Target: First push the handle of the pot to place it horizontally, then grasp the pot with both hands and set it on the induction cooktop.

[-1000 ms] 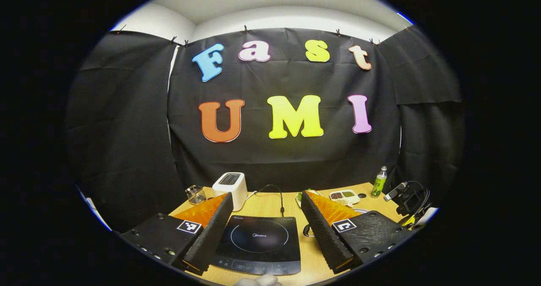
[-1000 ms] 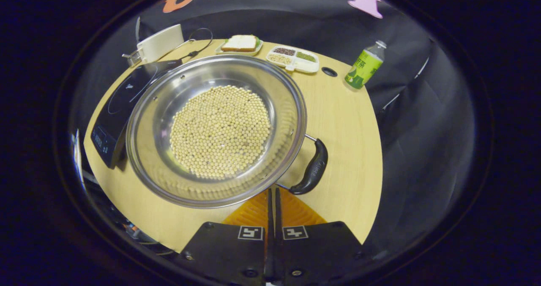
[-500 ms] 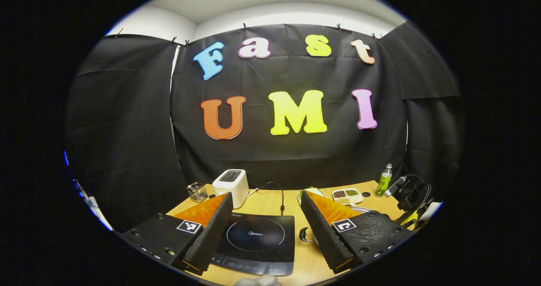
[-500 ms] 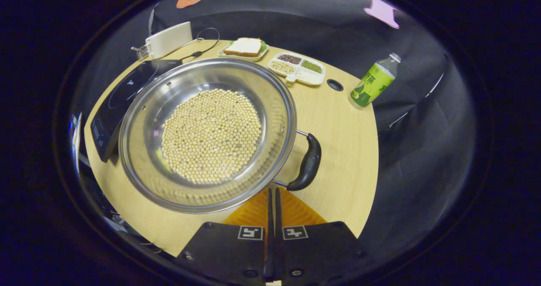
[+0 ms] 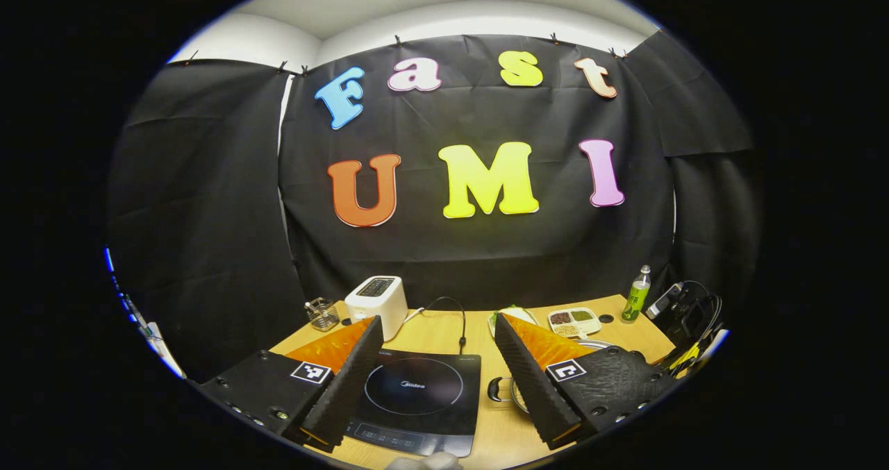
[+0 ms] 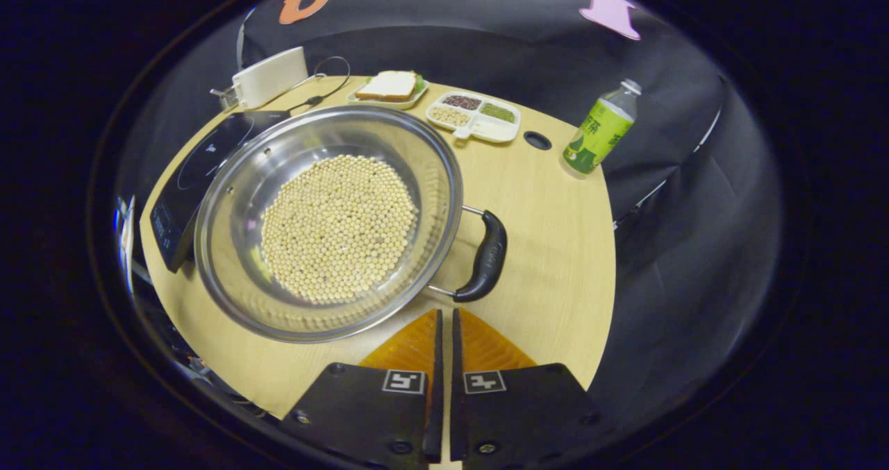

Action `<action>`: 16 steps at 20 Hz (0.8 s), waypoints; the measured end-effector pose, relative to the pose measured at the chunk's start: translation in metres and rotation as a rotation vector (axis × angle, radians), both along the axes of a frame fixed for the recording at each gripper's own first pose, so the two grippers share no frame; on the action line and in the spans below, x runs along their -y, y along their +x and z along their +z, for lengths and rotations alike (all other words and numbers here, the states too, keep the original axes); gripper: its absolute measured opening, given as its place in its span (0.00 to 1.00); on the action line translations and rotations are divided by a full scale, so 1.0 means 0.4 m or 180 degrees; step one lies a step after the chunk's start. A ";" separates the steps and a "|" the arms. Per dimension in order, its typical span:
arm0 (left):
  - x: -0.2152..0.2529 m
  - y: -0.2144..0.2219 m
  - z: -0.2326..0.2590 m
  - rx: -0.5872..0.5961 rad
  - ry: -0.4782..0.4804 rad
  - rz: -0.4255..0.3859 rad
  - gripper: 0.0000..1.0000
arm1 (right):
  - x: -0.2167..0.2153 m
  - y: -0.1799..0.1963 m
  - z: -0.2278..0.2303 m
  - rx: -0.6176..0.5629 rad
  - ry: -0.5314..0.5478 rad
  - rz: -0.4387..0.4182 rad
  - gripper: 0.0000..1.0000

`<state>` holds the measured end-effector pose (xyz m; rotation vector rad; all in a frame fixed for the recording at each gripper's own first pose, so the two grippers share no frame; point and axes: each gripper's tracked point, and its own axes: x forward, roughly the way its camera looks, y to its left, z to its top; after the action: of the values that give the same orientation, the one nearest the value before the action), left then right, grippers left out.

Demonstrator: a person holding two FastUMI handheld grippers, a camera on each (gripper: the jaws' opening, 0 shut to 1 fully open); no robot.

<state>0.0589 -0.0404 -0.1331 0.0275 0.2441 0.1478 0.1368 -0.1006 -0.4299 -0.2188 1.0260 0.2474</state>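
Observation:
A steel pot point(image 6: 430, 178) holding soybeans point(image 6: 337, 227) stands on the wooden table point(image 6: 555, 262). Its left side is close against the black induction cooktop point(image 6: 191, 178). One black handle point(image 6: 486, 255) sticks out to the pot's right. My right gripper point(image 6: 445, 314) is shut with nothing in it, hovering just short of that handle's near end. In the left gripper view my left gripper point(image 5: 437, 321) is open above the cooktop point(image 5: 417, 390). The pot's other handle point(image 5: 494, 389) and a bit of rim point(image 5: 517, 395) show beside its right finger.
At the back of the table are a white toaster point(image 6: 269, 76) with its cord, a plate with a sandwich point(image 6: 389, 87) and a compartment tray point(image 6: 472, 112). A green bottle point(image 6: 599, 130) stands back right near a cable hole point(image 6: 537, 137). A wire basket point(image 5: 321, 314) sits beside the toaster point(image 5: 376, 303).
In the right gripper view the pot and its handle have slid up and left, leaving a gap to the shut fingertips. In the left gripper view the cooktop shifted left and the pot's handle came into sight.

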 end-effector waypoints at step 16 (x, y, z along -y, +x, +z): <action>0.190 0.087 -0.349 -0.0764 -0.0269 -0.0550 0.97 | 0.036 0.010 0.086 0.0431 0.0575 -0.0501 0.84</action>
<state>0.0935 -0.1163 -0.2726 -0.0179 0.4855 -0.0385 0.1409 -0.1148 -0.3956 0.0091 0.8759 0.1785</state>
